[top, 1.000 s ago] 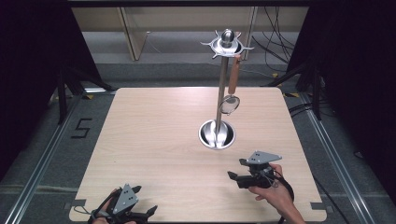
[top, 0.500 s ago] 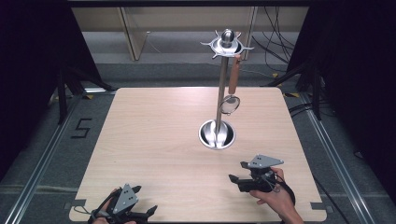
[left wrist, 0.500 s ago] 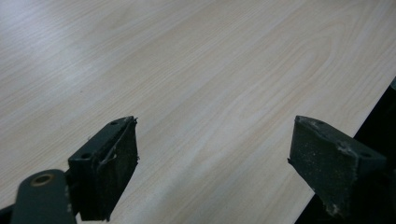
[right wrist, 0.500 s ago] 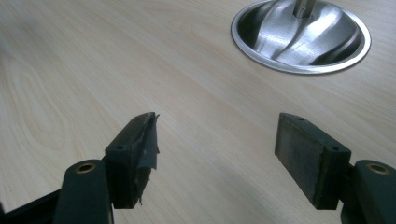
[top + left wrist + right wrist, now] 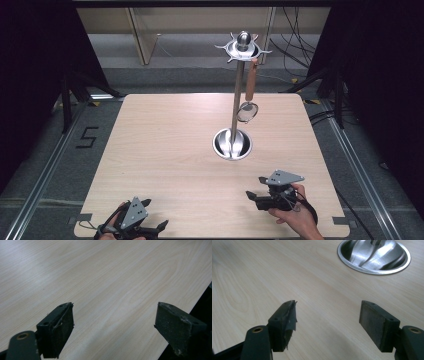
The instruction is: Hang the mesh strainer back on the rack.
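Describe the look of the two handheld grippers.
Both the left gripper and the right gripper are black, each topped by a grey three-cornered plate. Their jaws are flat black blocks with screw holes; the pads look worn and frayed. A black cable loops beside the right hand.

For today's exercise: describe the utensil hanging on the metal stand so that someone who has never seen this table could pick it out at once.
On the wooden table stands a tall metal stand with a round dish base. From a hook of its top ring hangs the utensil: brown wooden handle uppermost, small round metal head below, the one thing dangling there.
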Tool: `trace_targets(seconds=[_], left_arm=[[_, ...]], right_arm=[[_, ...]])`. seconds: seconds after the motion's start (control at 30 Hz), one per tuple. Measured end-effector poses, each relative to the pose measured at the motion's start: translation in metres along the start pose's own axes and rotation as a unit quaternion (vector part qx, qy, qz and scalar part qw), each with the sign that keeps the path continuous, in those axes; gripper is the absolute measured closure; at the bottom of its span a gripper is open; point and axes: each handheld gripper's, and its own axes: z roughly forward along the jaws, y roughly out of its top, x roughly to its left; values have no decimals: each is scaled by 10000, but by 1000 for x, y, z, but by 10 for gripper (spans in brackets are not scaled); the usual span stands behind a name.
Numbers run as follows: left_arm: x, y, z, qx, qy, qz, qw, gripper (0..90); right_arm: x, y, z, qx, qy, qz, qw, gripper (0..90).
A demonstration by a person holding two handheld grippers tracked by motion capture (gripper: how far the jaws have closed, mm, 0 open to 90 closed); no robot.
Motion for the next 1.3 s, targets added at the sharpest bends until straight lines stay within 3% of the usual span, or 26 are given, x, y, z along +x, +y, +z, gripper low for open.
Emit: trace_targets(seconds=[0.03,0.1,0.3,0.37,0.4,0.53,0.6,0.63,0.67,0.7,0.73,0.8,0.87,1.0,1.07,1.1,1.2,1.23,1.3], left_arm=[[-3,-1,1,-65,-7,-207,9998,147],[-1,0,0,38,44,-52,10000,148],[-1,-1,0,9,10,-115,9999,148],[-4,-1,1,-21,-5,-253,9997,148],[-2,-1,0,44,20,-147,9999,148],[-1,0,0,37,30,-71,10000,148],[-4,-1,1,-81,-30,-306,9995,148],[0,0,0,21,-40,-28,10000,148],[-3,-1,0,22,-20,-247,9997,148],[-2,-1,1,-3,18,-152,9999,148],[-2,-1,1,-3,18,-152,9999,148],[-3,-1,0,25,-11,-147,9999,148],[-2,0,1,16,17,-84,10000,148],[-2,0,1,27,8,-72,10000,148],[-4,-1,1,7,-1,-177,9998,148],[-2,-1,1,20,-19,-25,10000,148],[-3,-1,1,60,52,-187,9998,147],[-1,-1,1,47,48,-43,10000,148],[-3,-1,2,-27,-24,-153,9999,147]], right_arm=[[-1,-1,0,16,32,-48,10000,309],[0,-2,-1,-4,-27,-15,10000,309],[2,-4,-4,-28,22,-73,10000,309],[3,-6,-5,-2,-5,-3,10000,309],[2,-6,-4,0,25,-43,10000,309],[2,-9,-7,63,-107,33,9999,309],[1,-11,-9,71,-135,-7,9999,309],[1,-11,-9,98,-109,32,9999,309],[1,-12,-9,88,-114,9,9999,309],[4,-13,-10,94,-147,121,9998,309],[2,-13,-10,73,-153,-17,9999,309],[3,-14,-11,89,-61,4,9999,309],[4,-15,-12,53,-131,-21,9999,309],[6,-17,-14,86,-54,22,9999,308],[7,-18,-15,52,-99,-3,9999,308],[7,-18,-16,78,-44,30,10000,308],[7,-20,-17,79,-110,-14,9999,307],[7,-20,-17,82,-99,1,9999,307],[7,-20,-17,80,-25,4,10000,307]])
